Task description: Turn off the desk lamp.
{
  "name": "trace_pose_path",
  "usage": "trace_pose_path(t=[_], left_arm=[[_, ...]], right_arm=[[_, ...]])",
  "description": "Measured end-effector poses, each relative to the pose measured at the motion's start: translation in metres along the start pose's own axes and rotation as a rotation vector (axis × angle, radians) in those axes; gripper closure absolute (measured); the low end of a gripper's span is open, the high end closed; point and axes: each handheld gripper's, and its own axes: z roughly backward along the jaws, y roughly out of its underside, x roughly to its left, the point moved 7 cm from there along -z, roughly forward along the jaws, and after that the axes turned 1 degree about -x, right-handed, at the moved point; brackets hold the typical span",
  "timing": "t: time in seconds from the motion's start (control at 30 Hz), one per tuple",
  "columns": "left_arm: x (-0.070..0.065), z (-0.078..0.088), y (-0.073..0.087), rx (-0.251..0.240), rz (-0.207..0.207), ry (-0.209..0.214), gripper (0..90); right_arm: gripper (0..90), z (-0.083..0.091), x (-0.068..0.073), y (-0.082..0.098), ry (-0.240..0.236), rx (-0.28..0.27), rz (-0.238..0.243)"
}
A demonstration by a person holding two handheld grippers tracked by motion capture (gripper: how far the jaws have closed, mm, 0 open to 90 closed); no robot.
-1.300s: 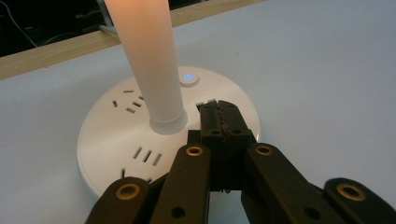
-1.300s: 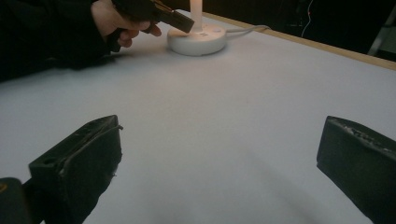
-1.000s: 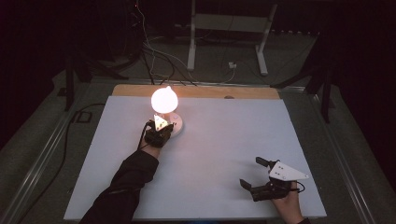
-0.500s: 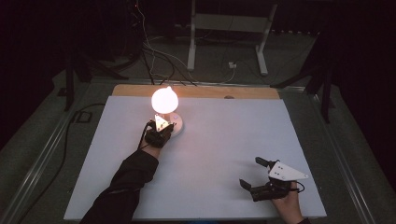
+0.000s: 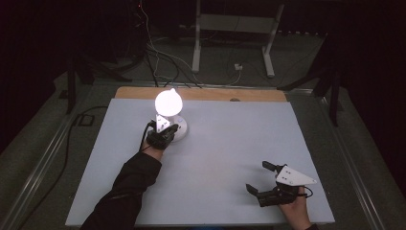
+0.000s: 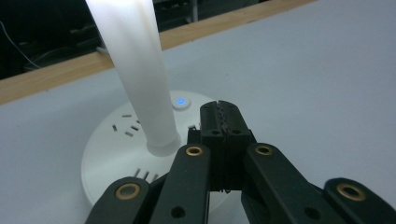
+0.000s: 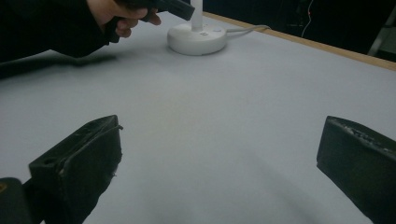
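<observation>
I see left gripper [image 6: 223, 122] closed empty over lit lamp [image 5: 168, 101] base [image 6: 116, 158] near its button [image 6: 181, 101] | right gripper [image 5: 261, 178] wide, empty, on counter [image 5: 230, 143]

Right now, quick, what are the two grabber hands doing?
Left gripper: closed, holding nothing, tips over the lamp base near its blue button.
Right gripper: open, empty, above the white table.

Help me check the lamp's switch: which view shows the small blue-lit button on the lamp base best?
The left gripper view: the button glows blue on the lamp base, just beyond the shut left gripper. In the high view the base is small and partly behind that gripper; in the right gripper view it is too distant to make out the button.
</observation>
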Motion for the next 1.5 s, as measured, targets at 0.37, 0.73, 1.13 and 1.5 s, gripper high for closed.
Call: trace_pose_path(t=[0.37,0.73,1.13,1.5], left_arm=[[0.001,0.002,-0.001,-0.007,0.004,-0.002,90.0],[0.003,-0.004,0.008,0.014,0.008,-0.002,90.0],[0.002,-0.009,0.015,0.031,0.010,0.000,90.0],[0.002,-0.014,0.021,0.050,0.006,0.000,90.0]], right_arm=[[0.0,0.000,0.000,0.000,-0.001,0.000,-0.001],[0.0,0.000,0.000,0.000,-0.002,0.003,-0.003],[0.0,-0.001,0.000,0.001,-0.005,0.006,-0.006],[0.0,-0.001,0.000,0.001,-0.006,0.008,-0.006]])
